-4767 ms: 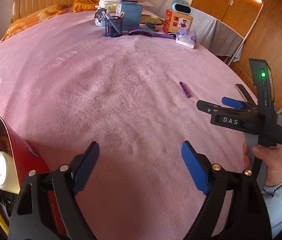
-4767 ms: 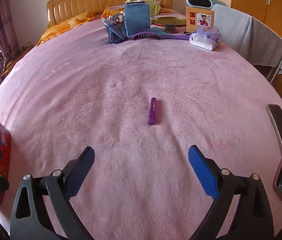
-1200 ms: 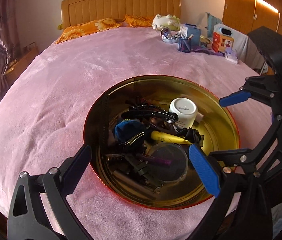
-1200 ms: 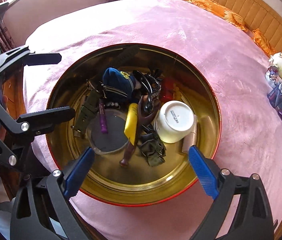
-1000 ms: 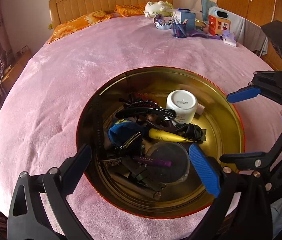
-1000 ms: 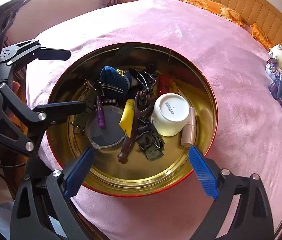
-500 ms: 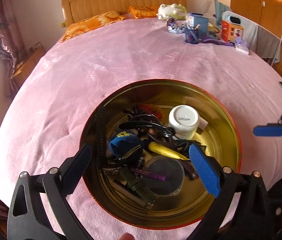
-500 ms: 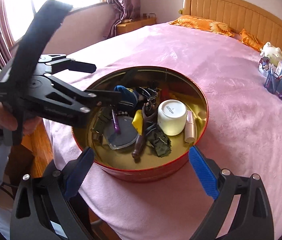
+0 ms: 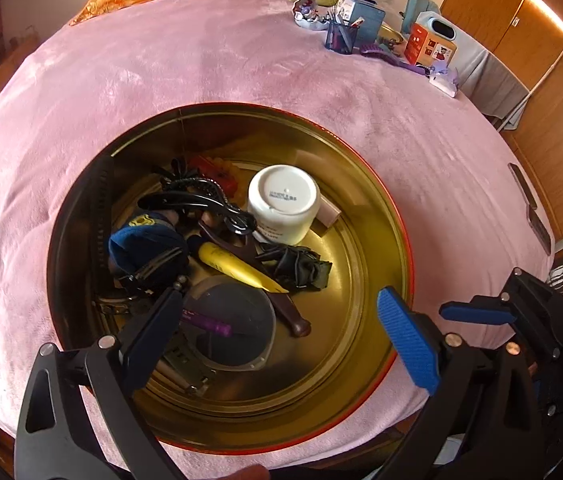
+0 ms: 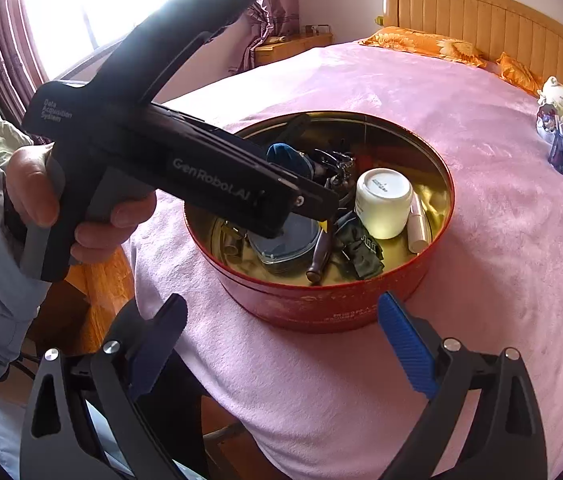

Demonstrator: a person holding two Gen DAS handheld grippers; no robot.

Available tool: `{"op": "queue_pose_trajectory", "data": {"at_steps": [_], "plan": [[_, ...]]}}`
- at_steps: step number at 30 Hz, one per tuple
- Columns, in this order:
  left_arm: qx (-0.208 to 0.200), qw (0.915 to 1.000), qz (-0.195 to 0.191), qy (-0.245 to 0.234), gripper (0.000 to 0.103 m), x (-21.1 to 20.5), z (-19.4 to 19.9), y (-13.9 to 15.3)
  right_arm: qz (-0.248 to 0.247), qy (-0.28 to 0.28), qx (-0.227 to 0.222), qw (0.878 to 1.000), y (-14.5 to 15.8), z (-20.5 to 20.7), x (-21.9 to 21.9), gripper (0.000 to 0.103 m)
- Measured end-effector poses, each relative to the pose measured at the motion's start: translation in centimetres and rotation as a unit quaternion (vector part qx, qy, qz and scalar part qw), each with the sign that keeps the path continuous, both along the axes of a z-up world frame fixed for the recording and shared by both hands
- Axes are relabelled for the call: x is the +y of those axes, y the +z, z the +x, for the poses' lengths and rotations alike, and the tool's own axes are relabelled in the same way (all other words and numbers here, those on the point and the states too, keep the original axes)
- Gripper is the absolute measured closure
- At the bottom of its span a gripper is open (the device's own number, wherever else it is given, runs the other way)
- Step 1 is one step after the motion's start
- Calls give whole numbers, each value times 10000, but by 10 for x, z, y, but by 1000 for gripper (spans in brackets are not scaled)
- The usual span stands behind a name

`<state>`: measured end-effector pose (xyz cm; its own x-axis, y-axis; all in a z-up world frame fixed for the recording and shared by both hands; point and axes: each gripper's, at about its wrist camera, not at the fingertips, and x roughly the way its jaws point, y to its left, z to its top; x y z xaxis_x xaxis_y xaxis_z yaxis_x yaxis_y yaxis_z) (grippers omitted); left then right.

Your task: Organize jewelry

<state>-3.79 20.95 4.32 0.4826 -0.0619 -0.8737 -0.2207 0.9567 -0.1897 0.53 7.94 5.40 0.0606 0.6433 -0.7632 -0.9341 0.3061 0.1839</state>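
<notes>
The left gripper (image 9: 277, 328) hangs over the round tin (image 9: 381, 208) with its jaws wide apart and nothing between them; half a second ago it stood a little higher and further back, so it has dipped toward the contents. The right gripper (image 10: 281, 332), jaws equally spread and empty, has pulled back and dropped low, off the tin's 6 o'clock rim, where a second ago it looked straight down into it. My reading is that the left side is taking the pick and the right is making room.

The tin sits on the pink bed (image 9: 161, 64), near its foot edge. Inside, from the left wrist view: an upturned white cup (image 9: 283, 200) at about 1 o'clock of centre, a yellow tube (image 9: 237, 266) in the middle, a purple stick (image 9: 205, 323) at 7 o'clock lying over a clear round lid (image 9: 241, 320), a black hair clip (image 9: 197, 200) at 11 o'clock and a blue pouch (image 9: 141, 244) at 9 o'clock. Actual jewelry may lie in that dark tangle, though I cannot pick it out.

The right wrist view alone shows the tin's red outer wall, the hand (image 10: 41, 200) gripping the left tool, and a pale tube (image 10: 417, 224) beside the cup. The left view alone shows the purple stick, and two phones (image 9: 529, 204) at the bed's 3 o'clock edge.
</notes>
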Motion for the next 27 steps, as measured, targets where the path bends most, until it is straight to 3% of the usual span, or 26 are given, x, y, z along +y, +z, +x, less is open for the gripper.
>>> {"op": "queue_pose_trajectory", "data": {"at_steps": [2,6,9,27], "plan": [[-95,9998,64,137,8,0,-5,1,-9,-38,49,10000,-2,1,-1,6],[-631,9930,642,767,8,4,-26,15,6,-56,100,9999,-4,1,-4,6],[-700,9926,511,855,8,11,-30,18,6,-66,126,9999,-6,1,-3,6],[-782,9914,616,848,8,3,-35,20,2,-141,196,9997,-11,4,-4,6]]}}
